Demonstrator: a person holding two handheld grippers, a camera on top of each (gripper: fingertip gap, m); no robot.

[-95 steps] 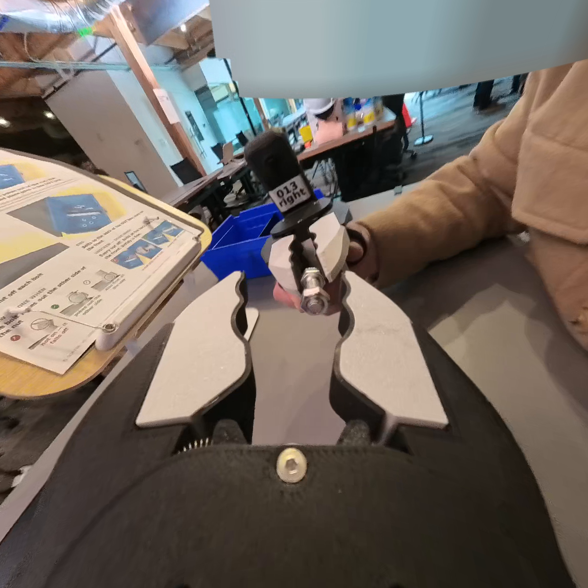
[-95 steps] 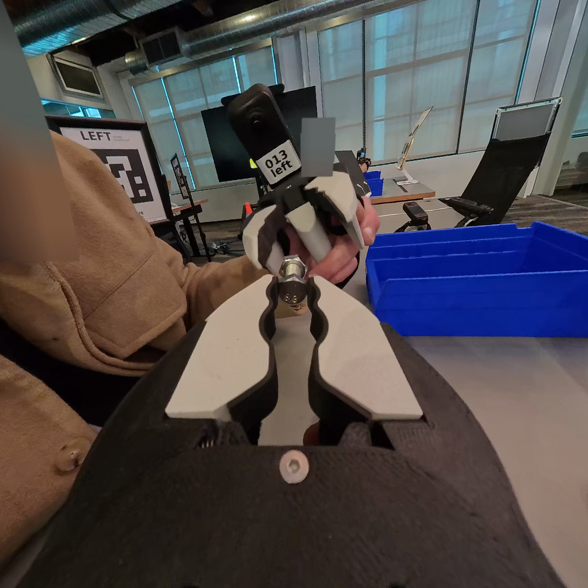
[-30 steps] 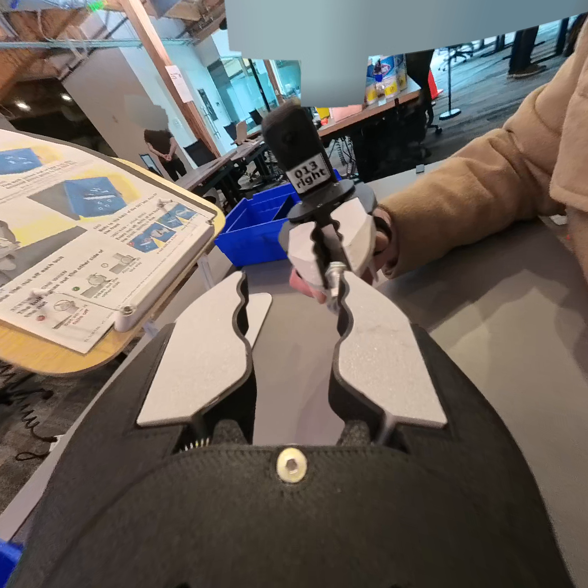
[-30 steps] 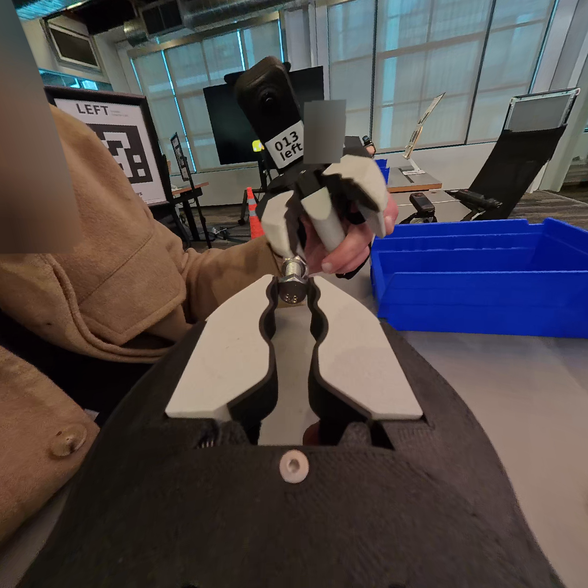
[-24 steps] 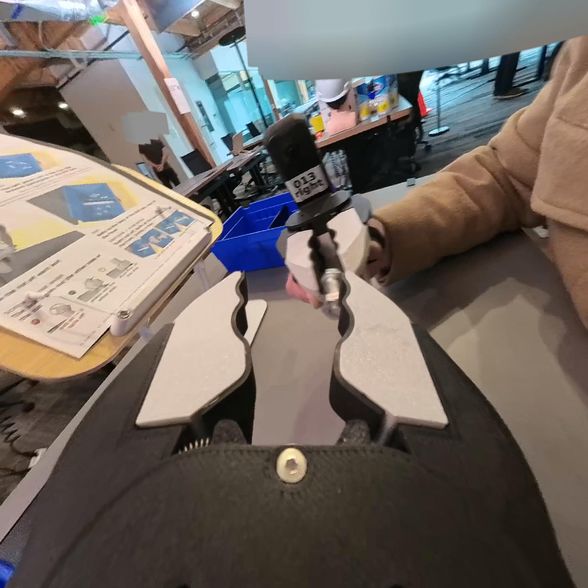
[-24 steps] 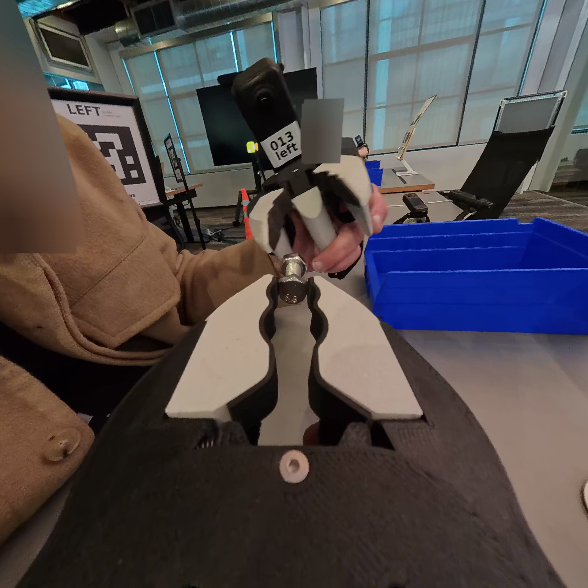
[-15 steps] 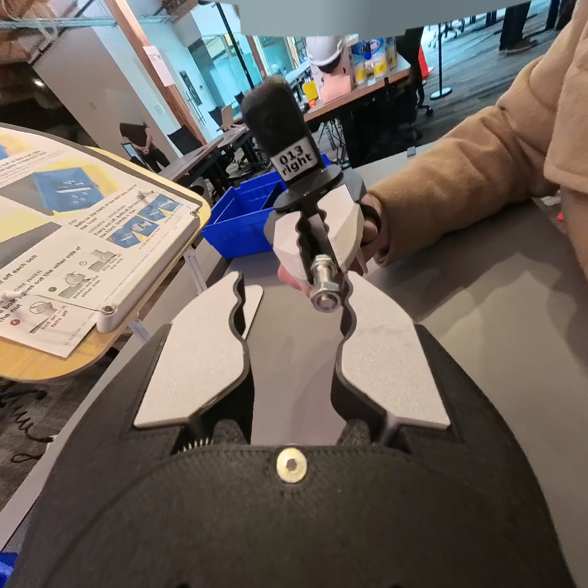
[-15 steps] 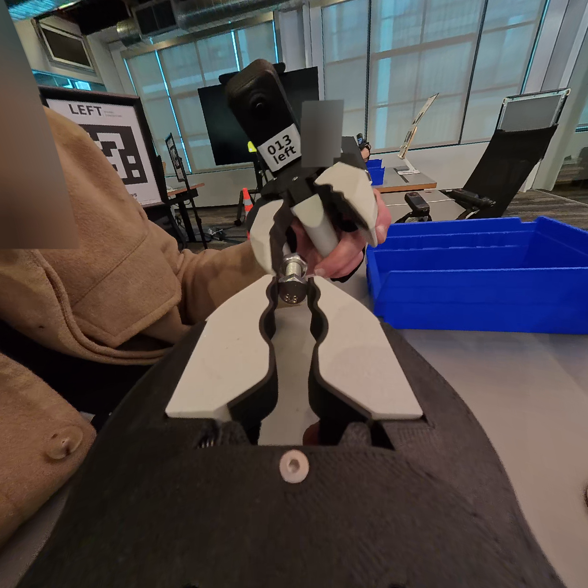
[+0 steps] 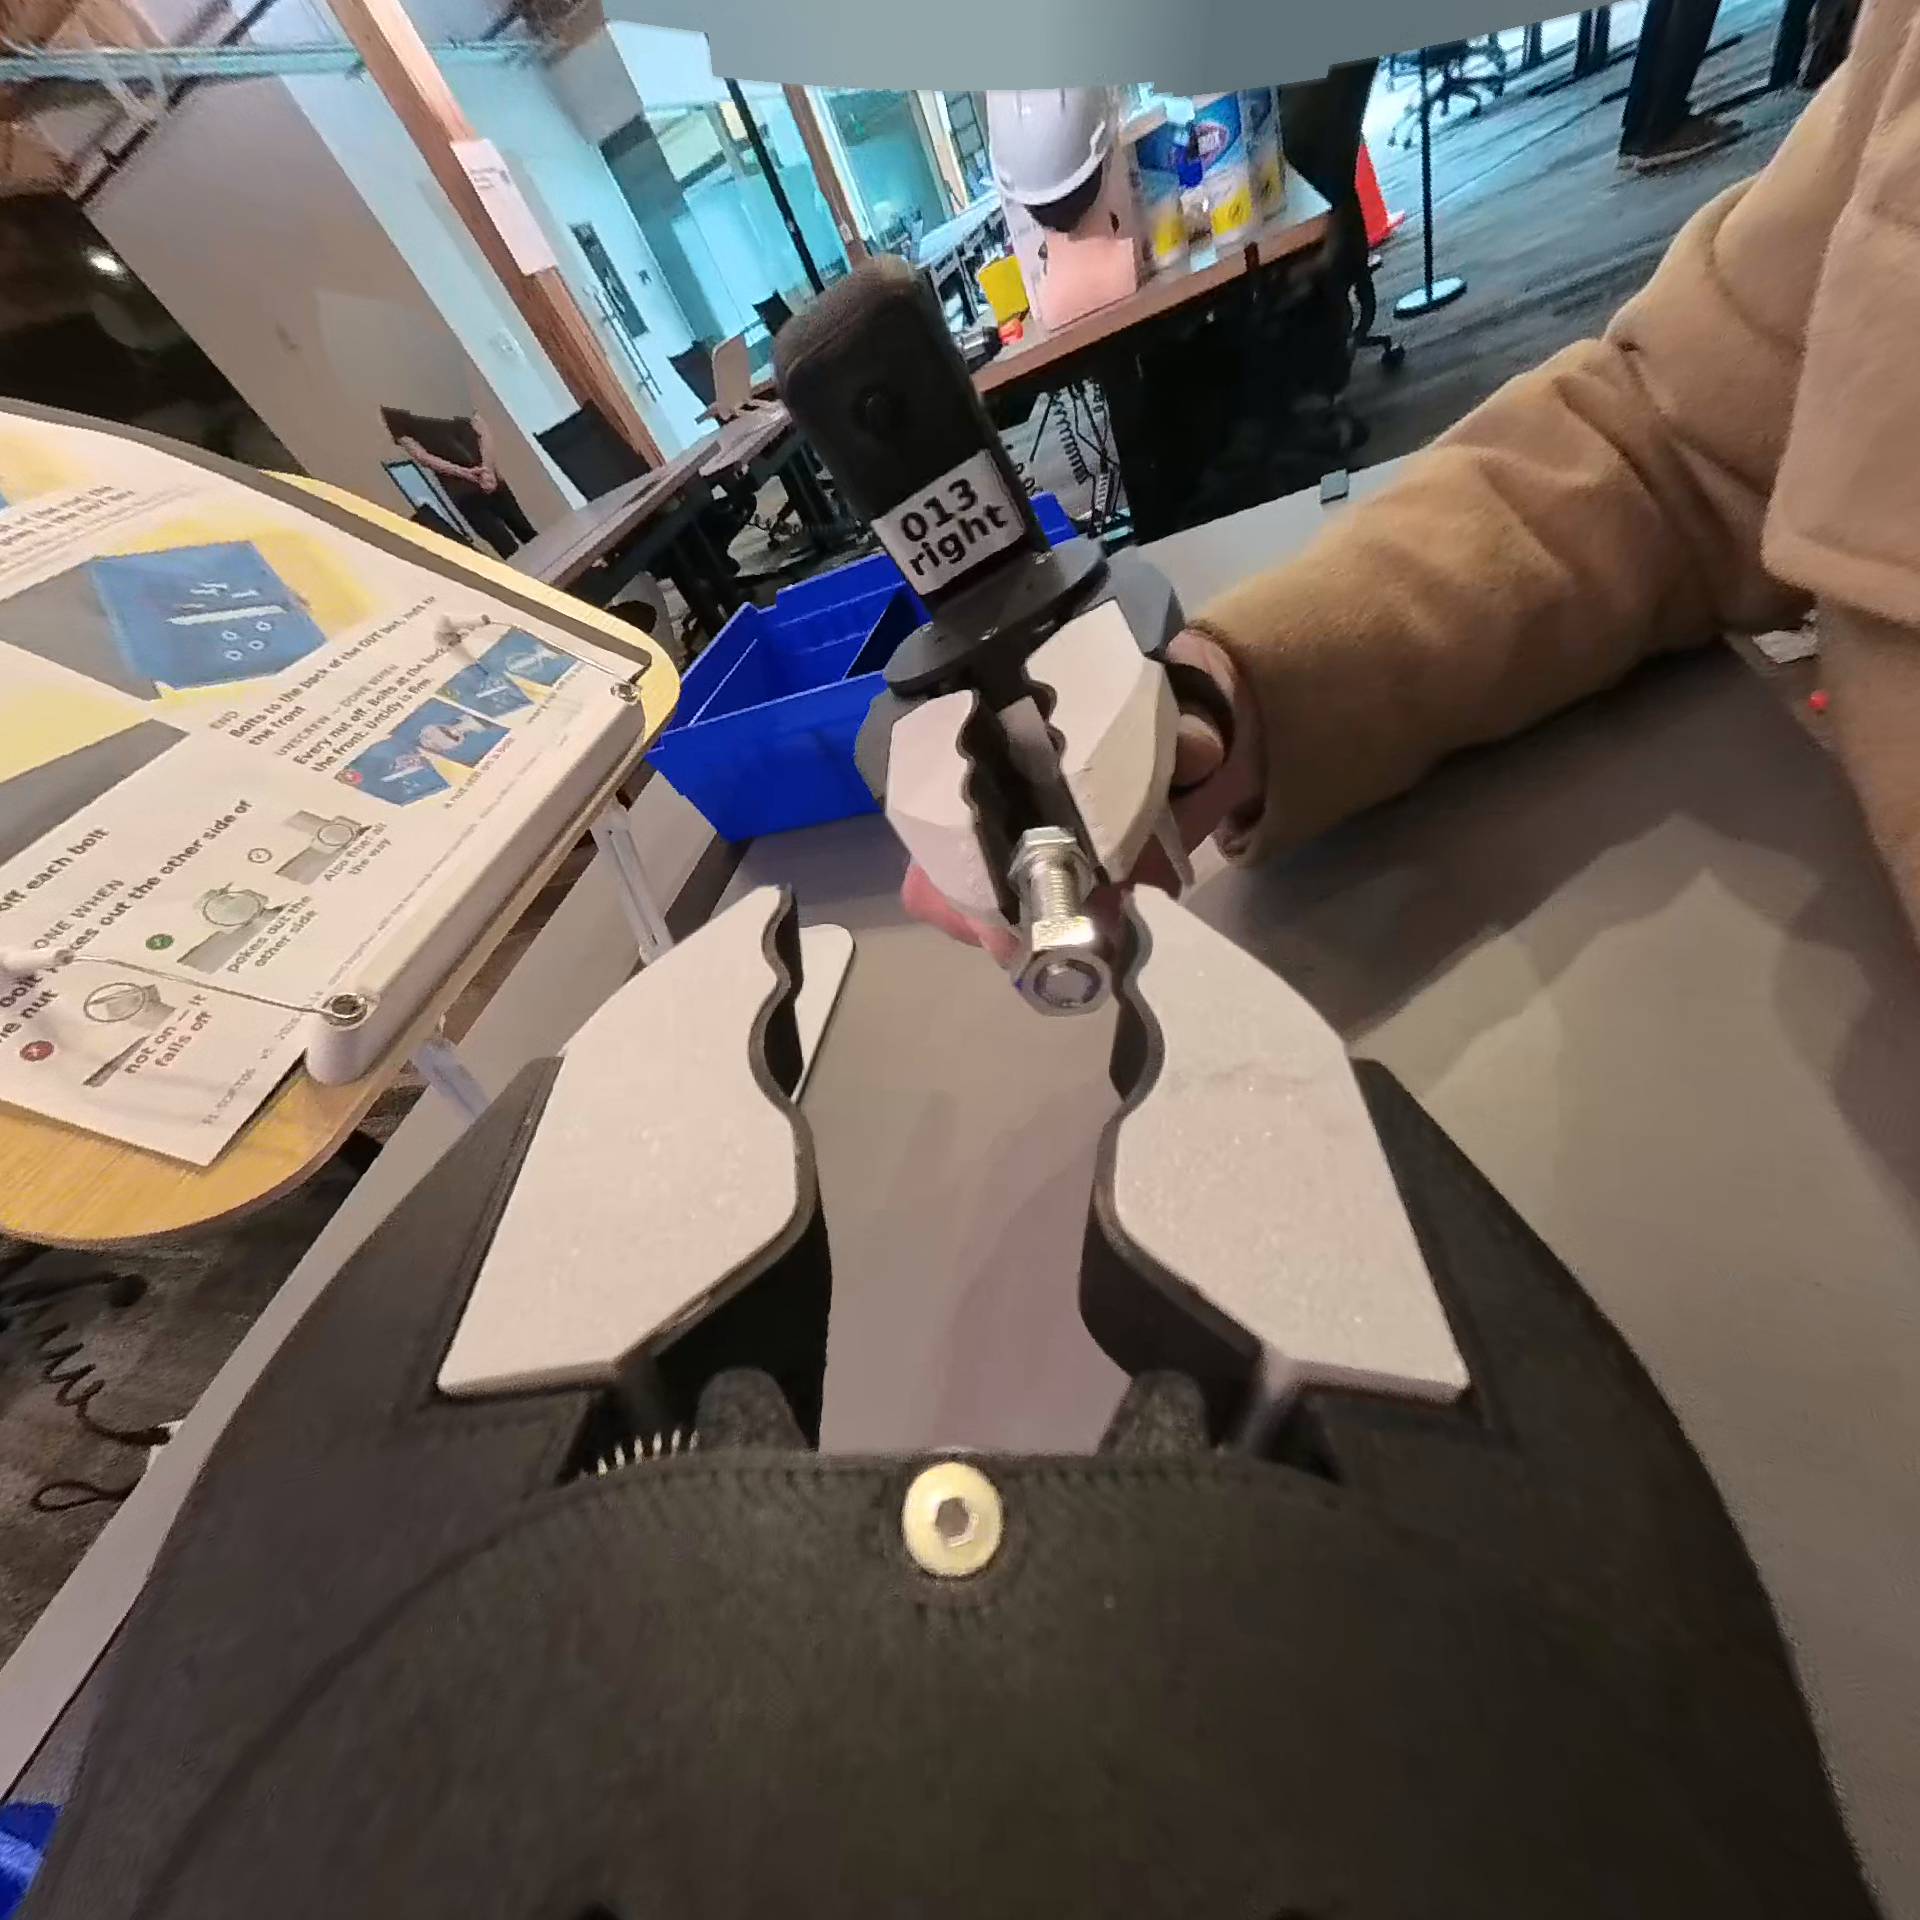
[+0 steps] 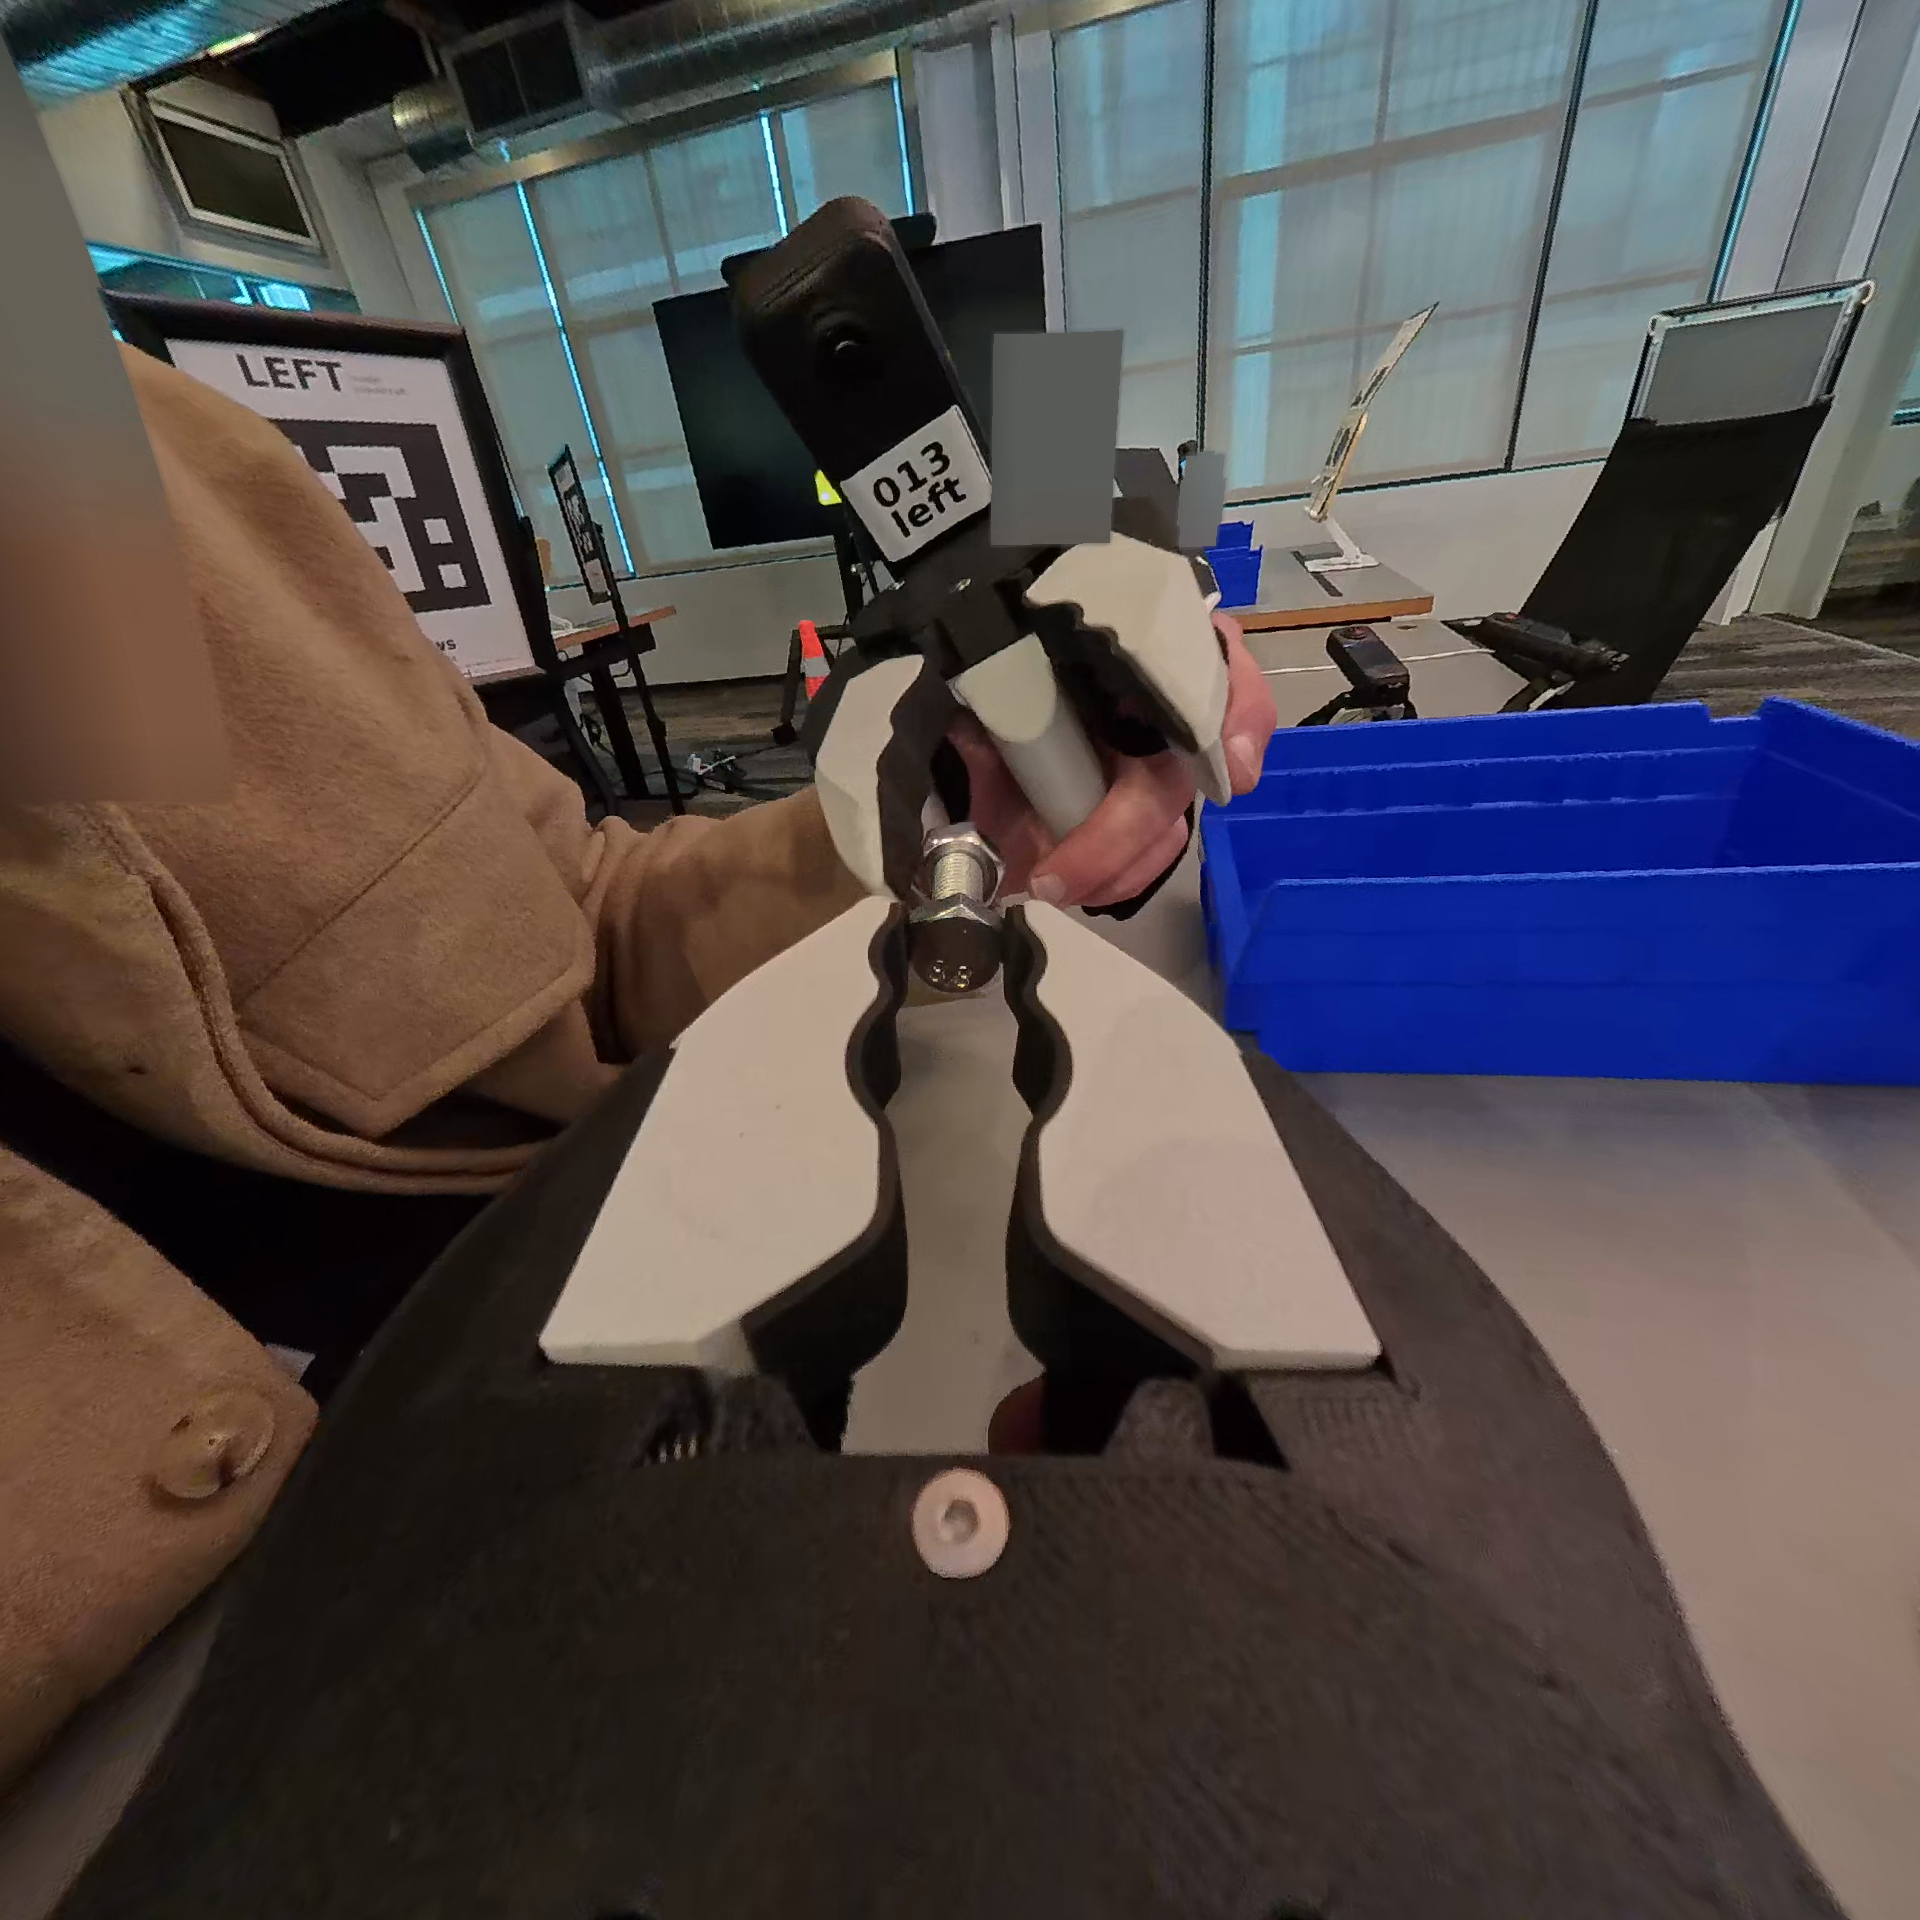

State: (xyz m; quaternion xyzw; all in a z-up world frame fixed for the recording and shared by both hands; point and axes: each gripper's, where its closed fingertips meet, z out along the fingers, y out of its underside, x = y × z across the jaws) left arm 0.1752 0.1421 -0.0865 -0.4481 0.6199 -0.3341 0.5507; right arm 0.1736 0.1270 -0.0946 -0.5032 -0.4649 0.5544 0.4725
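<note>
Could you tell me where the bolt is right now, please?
The bolt is centred in both wrist views, its head pinched by the right gripper, just left of the blue bin.

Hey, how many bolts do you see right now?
1: the bolt is clamped in the right tool, pointing toward the open left tool. More may lie hidden inside the blue bin.
</note>
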